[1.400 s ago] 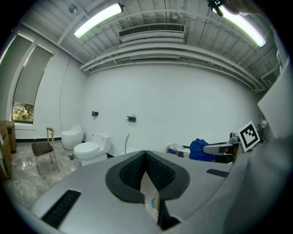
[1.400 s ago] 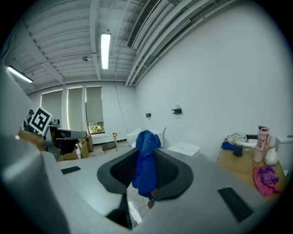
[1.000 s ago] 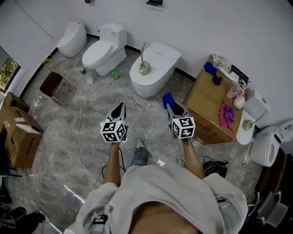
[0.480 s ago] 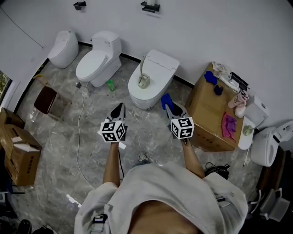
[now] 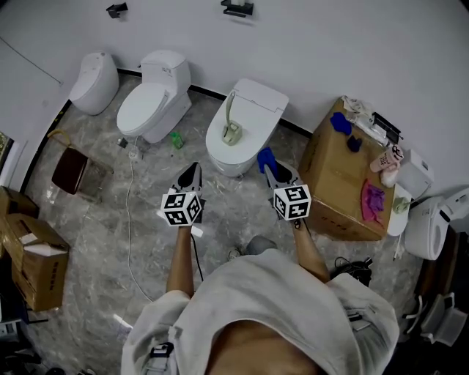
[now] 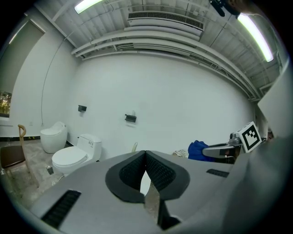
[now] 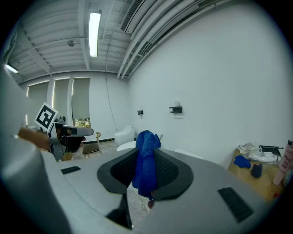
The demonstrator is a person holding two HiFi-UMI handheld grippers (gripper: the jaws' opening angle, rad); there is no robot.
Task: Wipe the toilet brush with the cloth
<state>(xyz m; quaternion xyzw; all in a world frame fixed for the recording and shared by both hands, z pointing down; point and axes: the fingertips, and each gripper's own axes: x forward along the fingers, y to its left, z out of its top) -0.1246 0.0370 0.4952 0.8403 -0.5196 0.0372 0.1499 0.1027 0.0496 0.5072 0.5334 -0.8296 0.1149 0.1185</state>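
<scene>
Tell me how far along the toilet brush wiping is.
Done: the blue cloth is picked up and clamped in the right gripper. In hand: both grippers hang in front of the middle toilet; the left gripper is shut and empty. Left: the toilet brush sits untouched in its holder on that toilet, so grasping and wiping it remain.

Count log, head view.
- Toilets (image 5: 150, 106): three in a row along the back wall, a fourth (image 5: 431, 228) at the right edge.
- Toilet brush (image 5: 230, 111): one, in its holder on the third toilet's lid.
- Grippers: two, left gripper (image 5: 190, 174) and right gripper (image 5: 272, 173).
- Blue cloth (image 5: 266, 158): one, at the right gripper's jaws.
- Cardboard boxes: three, one large (image 5: 330, 183) at right, two (image 5: 37, 267) at left.
- Pink cloth (image 5: 372, 199): one.
- Black wall fixtures (image 5: 236, 8): two.
- Chair (image 5: 72, 168): one.
</scene>
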